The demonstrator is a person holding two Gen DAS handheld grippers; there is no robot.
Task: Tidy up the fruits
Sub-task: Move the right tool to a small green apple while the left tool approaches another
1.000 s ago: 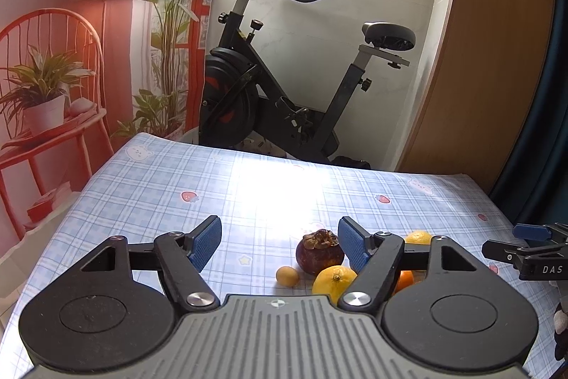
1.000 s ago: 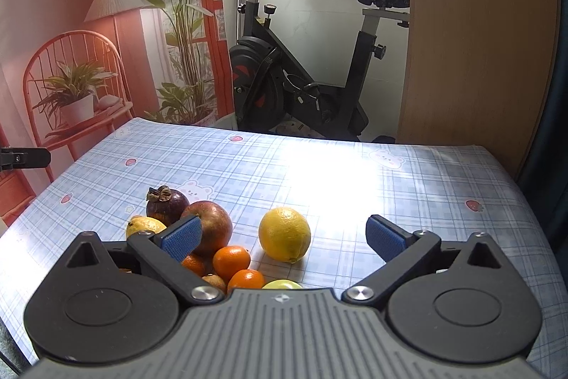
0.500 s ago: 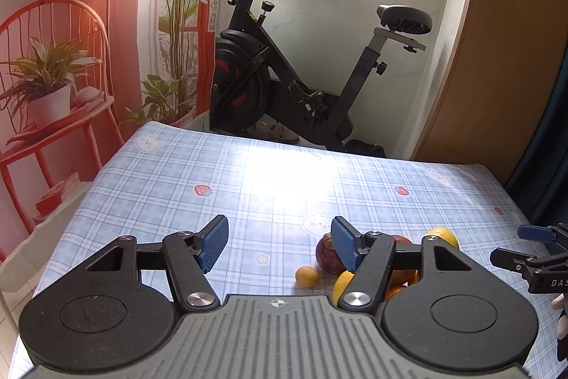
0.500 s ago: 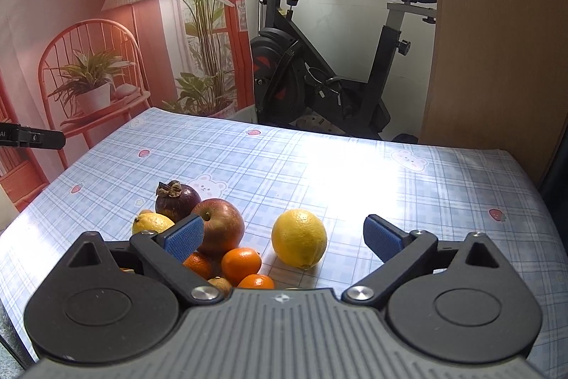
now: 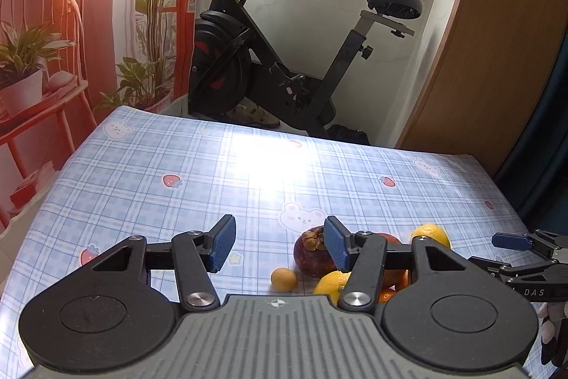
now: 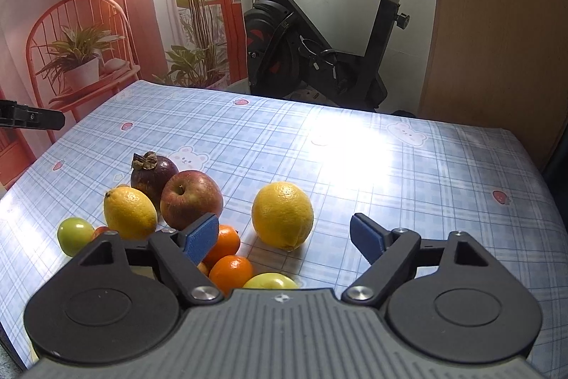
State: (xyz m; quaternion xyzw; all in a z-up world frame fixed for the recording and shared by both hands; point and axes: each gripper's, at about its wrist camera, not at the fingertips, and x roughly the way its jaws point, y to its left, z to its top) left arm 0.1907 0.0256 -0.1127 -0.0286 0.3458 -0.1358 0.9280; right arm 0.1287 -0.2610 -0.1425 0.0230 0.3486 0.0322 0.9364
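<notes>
The left gripper (image 5: 277, 244) hangs over the checked tablecloth (image 5: 213, 173) with its jaws about half apart and nothing between them but bare cloth; they have just been closing. Its right blue pad (image 5: 335, 245) stands in front of the mangosteen (image 5: 312, 254), and whether it touches the fruit cannot be told. A small kumquat (image 5: 283, 278) lies at about 5 o'clock from the gap, just beside the mangosteen.

The right gripper (image 6: 284, 238) is fairly wide, its jaws also just having been closing, and it grips nothing. The big lemon (image 6: 282, 215) sits on the cloth beyond the gap, a little toward 11 o'clock, clear of both pads. The left blue pad (image 6: 200, 237) stands in front of an orange (image 6: 225, 242), with a second orange (image 6: 230, 272) just below it at 6 o'clock.

The rest of the heap lies at 9 to 10 o'clock from the big lemon: the apple (image 6: 191, 199) touching the mangosteen (image 6: 152, 171) behind it, a smaller lemon (image 6: 129, 212) just beside the apple, and a green fruit (image 6: 75, 235) at the far left. A yellow-green fruit (image 6: 271, 281) peeks over the gripper body at 6 o'clock.
</notes>
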